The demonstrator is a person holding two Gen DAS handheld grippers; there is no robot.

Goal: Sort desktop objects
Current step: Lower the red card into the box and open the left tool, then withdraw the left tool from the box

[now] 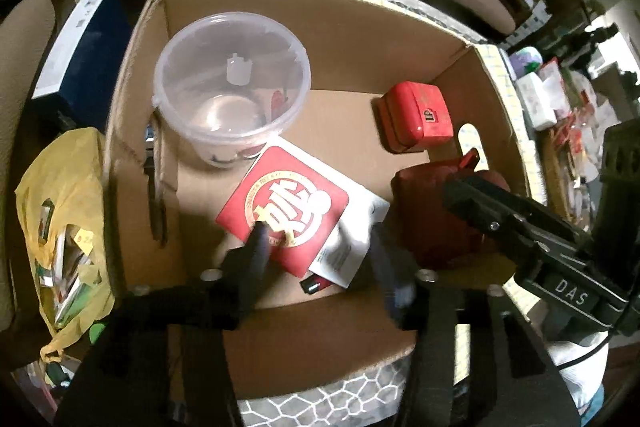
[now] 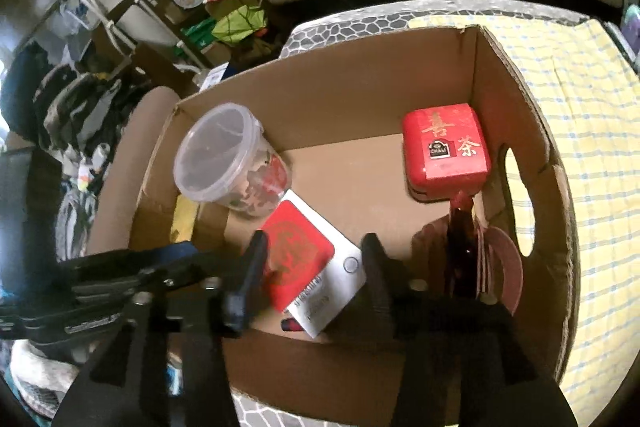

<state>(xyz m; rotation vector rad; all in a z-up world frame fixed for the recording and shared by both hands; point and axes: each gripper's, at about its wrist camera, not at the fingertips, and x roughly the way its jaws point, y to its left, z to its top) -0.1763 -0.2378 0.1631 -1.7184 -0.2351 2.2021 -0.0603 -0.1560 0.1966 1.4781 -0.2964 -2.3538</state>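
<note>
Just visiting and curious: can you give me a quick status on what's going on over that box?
Left gripper, right gripper open, empty, above cardboard box. Red-and-white booklet flat beneath both. Nothing in the way.

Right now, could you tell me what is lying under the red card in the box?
The red card rests on a white packet. A small dark and red item pokes out beneath the packet; the rest of it is covered.
</note>
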